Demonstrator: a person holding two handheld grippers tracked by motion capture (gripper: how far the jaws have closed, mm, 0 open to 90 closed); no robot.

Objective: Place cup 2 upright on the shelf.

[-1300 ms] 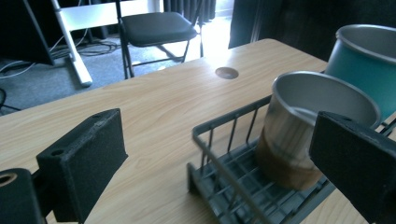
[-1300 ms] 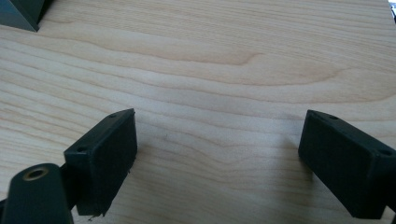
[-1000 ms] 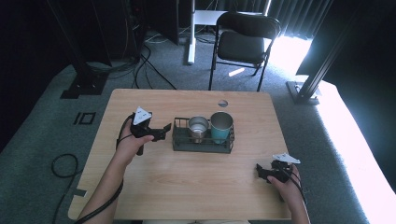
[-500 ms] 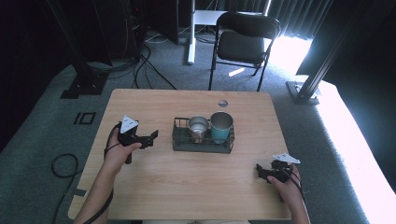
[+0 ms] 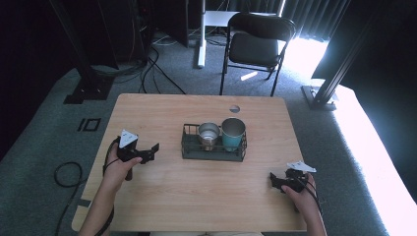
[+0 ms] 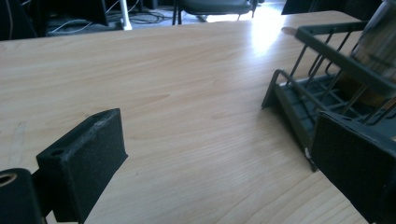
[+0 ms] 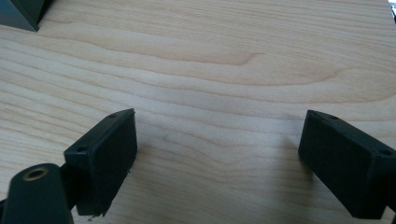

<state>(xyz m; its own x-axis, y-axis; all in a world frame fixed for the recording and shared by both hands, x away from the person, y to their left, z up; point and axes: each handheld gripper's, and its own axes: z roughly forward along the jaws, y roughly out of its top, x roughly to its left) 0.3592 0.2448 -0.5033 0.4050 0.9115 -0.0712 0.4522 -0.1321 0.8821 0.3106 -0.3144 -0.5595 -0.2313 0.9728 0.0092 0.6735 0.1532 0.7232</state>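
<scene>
1. High view first: the left gripper (image 5: 147, 153) now sits out toward the left edge of the table (image 5: 162, 196), well apart from the wire rack (image 5: 213, 152); a second ago it was right at the rack's left end, so the hand has drawn back and sunk toward the tabletop.
2. To me that reads as a withdrawal after work at the rack, with both cups already seated, though I can't be sure the job is finished.
3. In the left gripper view its jaws stand wide apart with only bare wood between them, holding nothing; the rack's near corner shows just past the right-hand jaw.
4. The right gripper (image 5: 276, 181) rests low near the right front corner, where it was before. Its own view shows the jaws gaping over bare table, empty.
5. The rack stands mid-table and holds two upright cups touching side by side: a steel cup (image 5: 208, 133) on the left, a teal cup (image 5: 233, 132) on the right. Whether anything is inside them I can't tell.
</scene>
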